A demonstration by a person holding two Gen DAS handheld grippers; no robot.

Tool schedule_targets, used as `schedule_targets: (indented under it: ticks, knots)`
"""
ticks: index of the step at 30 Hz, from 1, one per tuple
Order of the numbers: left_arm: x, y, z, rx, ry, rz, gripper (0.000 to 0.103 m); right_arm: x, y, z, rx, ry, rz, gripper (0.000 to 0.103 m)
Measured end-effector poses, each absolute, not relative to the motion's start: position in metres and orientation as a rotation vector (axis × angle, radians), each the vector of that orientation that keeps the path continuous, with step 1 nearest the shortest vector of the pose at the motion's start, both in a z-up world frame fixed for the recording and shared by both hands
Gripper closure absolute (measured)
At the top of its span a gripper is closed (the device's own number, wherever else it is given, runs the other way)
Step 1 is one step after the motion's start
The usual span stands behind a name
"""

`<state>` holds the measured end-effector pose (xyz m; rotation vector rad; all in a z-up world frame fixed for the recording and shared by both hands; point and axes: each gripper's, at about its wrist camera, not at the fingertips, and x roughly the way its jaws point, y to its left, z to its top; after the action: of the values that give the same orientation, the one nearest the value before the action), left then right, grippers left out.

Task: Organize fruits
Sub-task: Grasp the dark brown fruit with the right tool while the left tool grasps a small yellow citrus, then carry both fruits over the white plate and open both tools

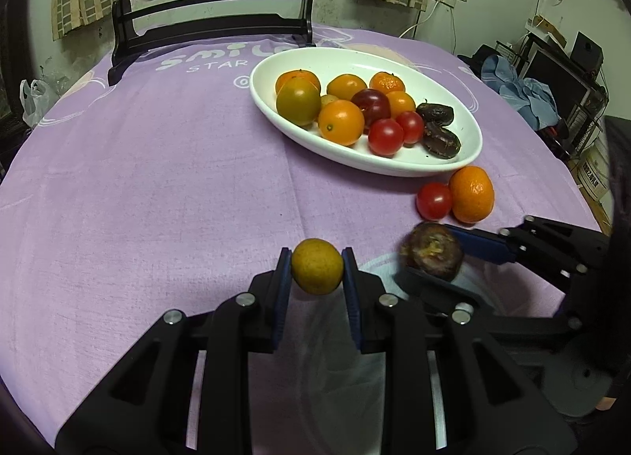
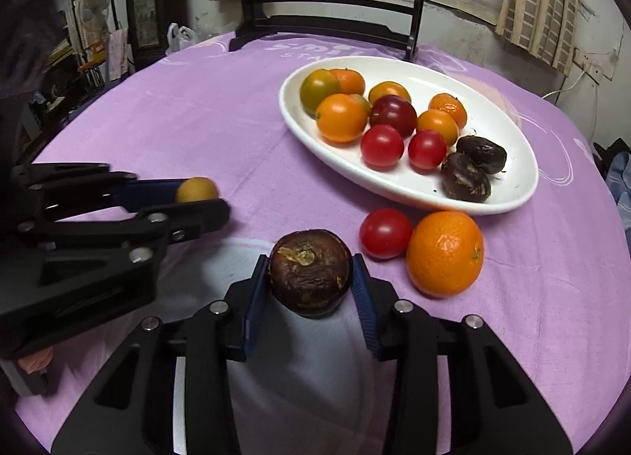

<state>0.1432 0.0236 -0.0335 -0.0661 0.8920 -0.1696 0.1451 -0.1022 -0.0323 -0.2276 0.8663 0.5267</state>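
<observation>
Purple tablecloth (image 2: 197,111), white dish (image 2: 524,182), dark chair (image 2: 335,21), curtained window (image 2: 552,1)

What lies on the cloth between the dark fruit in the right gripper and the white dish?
A red tomato and an orange, side by side just before the white dish; the right wrist view shows it best.

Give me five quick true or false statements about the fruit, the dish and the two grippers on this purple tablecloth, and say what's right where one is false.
1. The left gripper is shut on a small yellow fruit. True.
2. The right gripper is empty. False: it is shut on a dark brown fruit.
3. A red tomato and an orange lie on the tablecloth, outside the white dish. True.
4. The white dish is empty. False: it holds many fruits.
5. The tomato outside the dish lies far from the orange. False: they lie side by side.
</observation>
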Motion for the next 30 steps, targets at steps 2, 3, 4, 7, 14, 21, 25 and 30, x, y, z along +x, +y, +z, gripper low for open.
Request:
schedule_targets:
  ticks: [2,3,4,7,14,21,25,30]
  knots:
    - [0.143,0.024,-0.033,-0.070,0.893,-0.169,0.077,0.140,-0.110,-0.026,-0.200,0.856,0.535,0.062]
    - [0.143,0.024,-0.033,-0.073,0.894,-0.171,0.077,0.136,-0.117,-0.021,-0.183,0.845,0.535,0.062]
    - [0.142,0.023,-0.032,-0.077,0.894,-0.177,0.077,0.134,-0.122,-0.017,-0.169,0.837,0.534,0.062]
    - [0.139,0.021,-0.026,-0.089,0.888,-0.190,0.077,0.126,-0.140,-0.004,-0.122,0.813,0.530,0.062]
    - [0.144,0.001,0.014,-0.047,0.836,-0.214,0.077,0.132,-0.166,0.026,-0.113,0.748,0.507,0.062]
    - [0.191,-0.012,0.031,-0.060,0.830,-0.187,0.077,0.172,-0.168,0.042,-0.111,0.689,0.475,0.062]
    - [0.219,-0.018,0.027,-0.063,0.843,-0.168,0.077,0.197,-0.164,0.032,-0.125,0.709,0.455,0.062]
    - [0.248,-0.021,0.026,-0.079,0.844,-0.152,0.077,0.225,-0.157,0.019,-0.154,0.738,0.447,0.062]
